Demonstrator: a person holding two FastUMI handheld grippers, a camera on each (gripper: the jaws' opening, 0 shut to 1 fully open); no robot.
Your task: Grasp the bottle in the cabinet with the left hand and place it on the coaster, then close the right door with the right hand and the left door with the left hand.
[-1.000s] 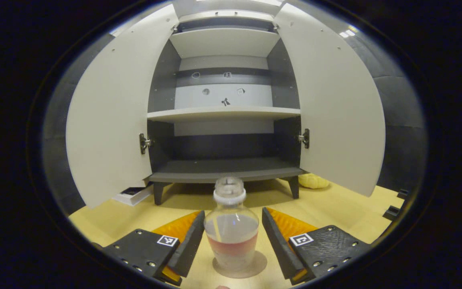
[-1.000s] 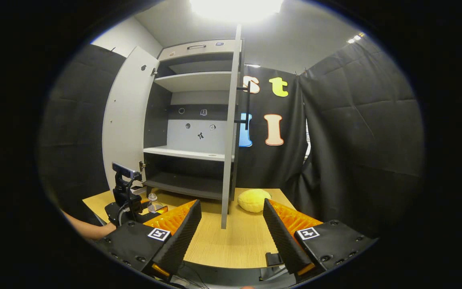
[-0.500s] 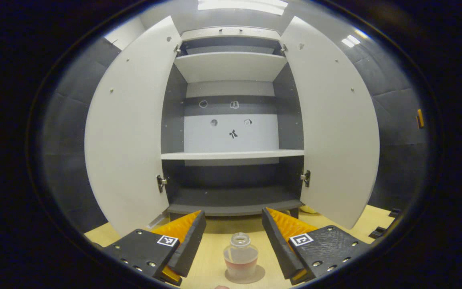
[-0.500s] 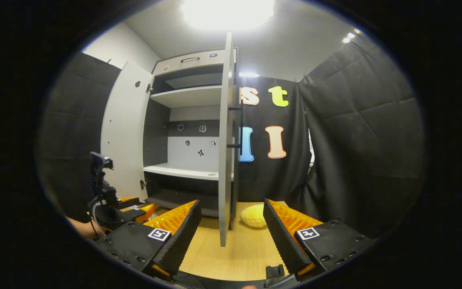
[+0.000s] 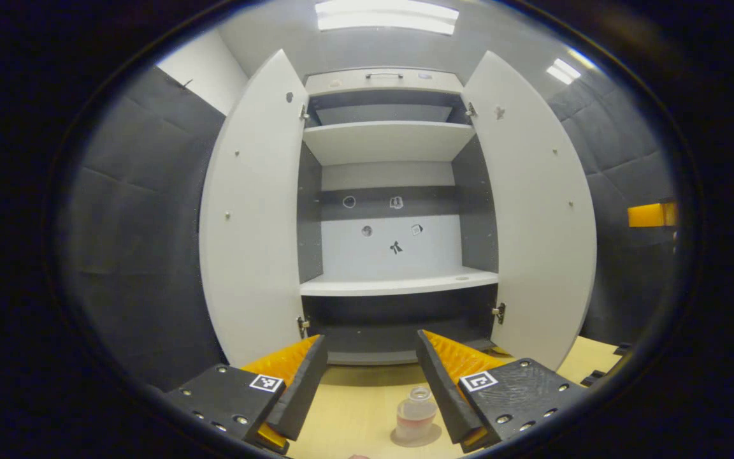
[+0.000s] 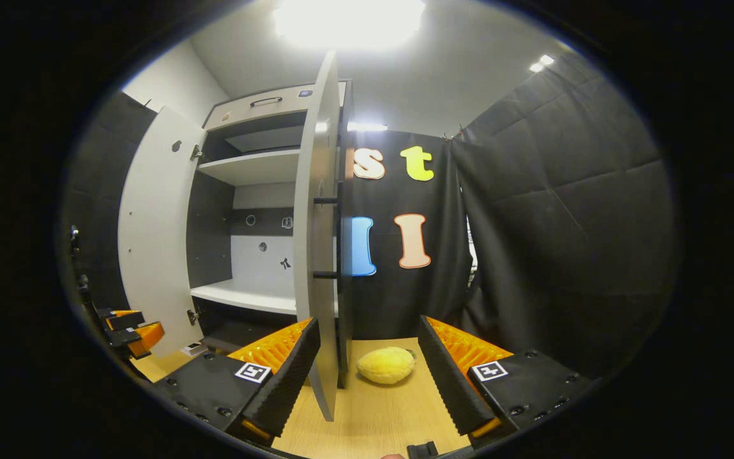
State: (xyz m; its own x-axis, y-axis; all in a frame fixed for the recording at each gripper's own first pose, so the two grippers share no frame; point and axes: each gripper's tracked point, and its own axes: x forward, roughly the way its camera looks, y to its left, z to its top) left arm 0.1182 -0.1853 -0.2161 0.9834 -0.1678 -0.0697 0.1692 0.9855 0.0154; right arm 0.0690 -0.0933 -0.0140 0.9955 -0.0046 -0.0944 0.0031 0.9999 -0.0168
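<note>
On the wooden table point(image 5: 354, 414), the bottle point(image 5: 415, 414) stands upright on its coaster point(image 5: 431, 438), below and between the wide-open fingers of the left gripper point(image 5: 371, 382), untouched; right gripper point(image 6: 369, 376) likewise gapes beside the right door point(image 6: 317, 255).

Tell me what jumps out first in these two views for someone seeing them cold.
The tall cabinet standing wide open dead ahead in the left gripper view, both pale doors swung out and its shelves bare. Below it, a small clear bottle stands on a round coaster on the wooden table, between the fingers of the open left claw. In the right gripper view, the right door is seen edge-on just ahead of the open right claw, with a yellow lump beyond.
</note>
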